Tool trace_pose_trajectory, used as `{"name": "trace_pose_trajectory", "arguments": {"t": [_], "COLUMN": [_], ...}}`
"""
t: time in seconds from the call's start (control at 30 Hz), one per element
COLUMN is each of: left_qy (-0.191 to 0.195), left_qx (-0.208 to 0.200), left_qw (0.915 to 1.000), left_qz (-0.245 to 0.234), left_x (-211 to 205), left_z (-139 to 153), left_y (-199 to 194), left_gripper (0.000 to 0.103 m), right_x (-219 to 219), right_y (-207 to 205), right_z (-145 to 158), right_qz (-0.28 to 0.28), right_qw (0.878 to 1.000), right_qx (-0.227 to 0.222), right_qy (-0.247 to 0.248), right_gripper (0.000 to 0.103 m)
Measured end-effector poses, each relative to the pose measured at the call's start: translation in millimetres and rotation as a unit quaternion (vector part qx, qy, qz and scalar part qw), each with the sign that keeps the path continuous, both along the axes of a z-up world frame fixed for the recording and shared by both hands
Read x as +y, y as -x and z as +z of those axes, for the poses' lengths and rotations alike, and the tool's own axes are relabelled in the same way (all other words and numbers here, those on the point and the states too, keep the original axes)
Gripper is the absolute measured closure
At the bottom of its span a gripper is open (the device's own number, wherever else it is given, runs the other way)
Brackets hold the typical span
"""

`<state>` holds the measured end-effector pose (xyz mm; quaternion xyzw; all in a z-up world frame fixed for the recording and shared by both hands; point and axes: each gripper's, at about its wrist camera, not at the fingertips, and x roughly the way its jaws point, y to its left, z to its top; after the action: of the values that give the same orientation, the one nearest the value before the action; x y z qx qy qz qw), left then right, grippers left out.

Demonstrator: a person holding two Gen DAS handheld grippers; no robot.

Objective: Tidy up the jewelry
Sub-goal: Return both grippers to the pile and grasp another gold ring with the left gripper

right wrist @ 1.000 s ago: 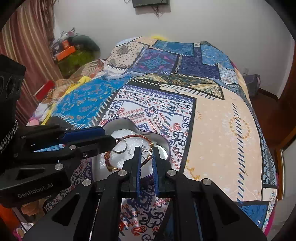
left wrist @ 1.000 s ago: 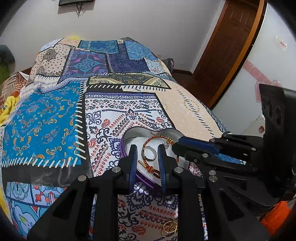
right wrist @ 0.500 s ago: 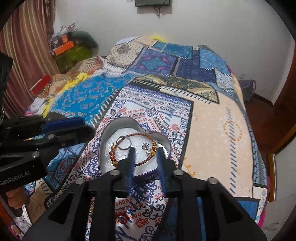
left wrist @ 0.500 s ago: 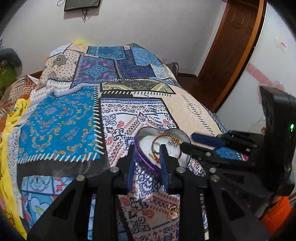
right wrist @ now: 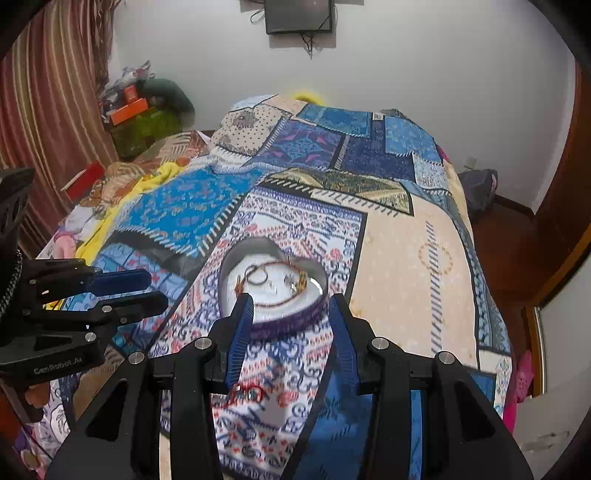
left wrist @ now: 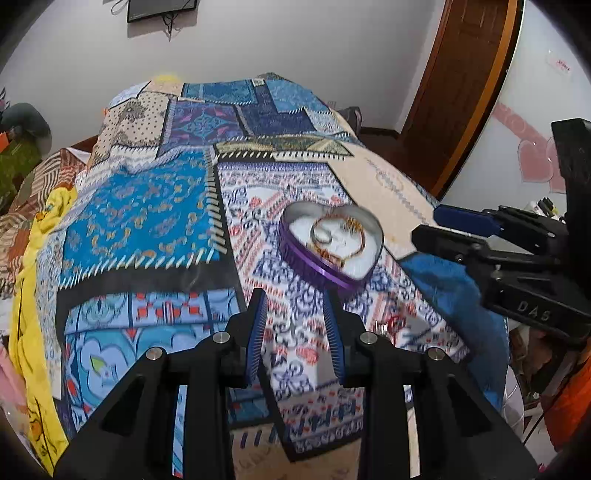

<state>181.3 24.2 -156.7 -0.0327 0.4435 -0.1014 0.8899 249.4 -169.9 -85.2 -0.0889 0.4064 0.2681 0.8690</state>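
Observation:
A purple heart-shaped box (left wrist: pixel 317 267) (right wrist: pixel 291 319) with a white lining sits on the patchwork bedspread (left wrist: pixel 147 214). It holds a red-and-gold bracelet (left wrist: pixel 360 236) (right wrist: pixel 280 301) and a silver ring (left wrist: pixel 320 232) (right wrist: pixel 258 275). My left gripper (left wrist: pixel 295 321) is open and empty, a little short of the box. My right gripper (right wrist: pixel 291 325) is open and empty, its fingertips on either side of the box's near wall. It shows at right in the left wrist view (left wrist: pixel 480 236). A small piece of jewelry (right wrist: pixel 245 395) lies on the bedspread under the right gripper.
The bed fills both views, with a yellow cloth (left wrist: pixel 33 258) along its left edge. A wooden door (left wrist: pixel 461 92) stands at right, a wall screen (right wrist: pixel 299 14) at the head. Clutter and a striped curtain (right wrist: pixel 44 110) stand at the left.
Both grippers have drawn back from the box and risen. The right gripper, nearly shut over the box a second ago, has opened wide. The jewelry stays in the box.

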Motion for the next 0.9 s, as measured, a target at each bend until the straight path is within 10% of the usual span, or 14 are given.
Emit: {"name": "trace_pose_trajectory", "arguments": {"t": [0.9], "left_qy": [0.012], "left_qx": [0.050], "left_qw": [0.9964], "left_qz": [-0.067], "left_x": [-53.2], "left_z": [-45.1], "left_y": [18.9], "left_gripper": [0.073], "right_x": [-37.5], "right_y": [35.4], "right_z": [-46.5], "right_qz": [-0.020], "right_qw": [0.996], "right_qx": [0.083], "right_qy": [-0.019], "right_gripper": [0.064]}}
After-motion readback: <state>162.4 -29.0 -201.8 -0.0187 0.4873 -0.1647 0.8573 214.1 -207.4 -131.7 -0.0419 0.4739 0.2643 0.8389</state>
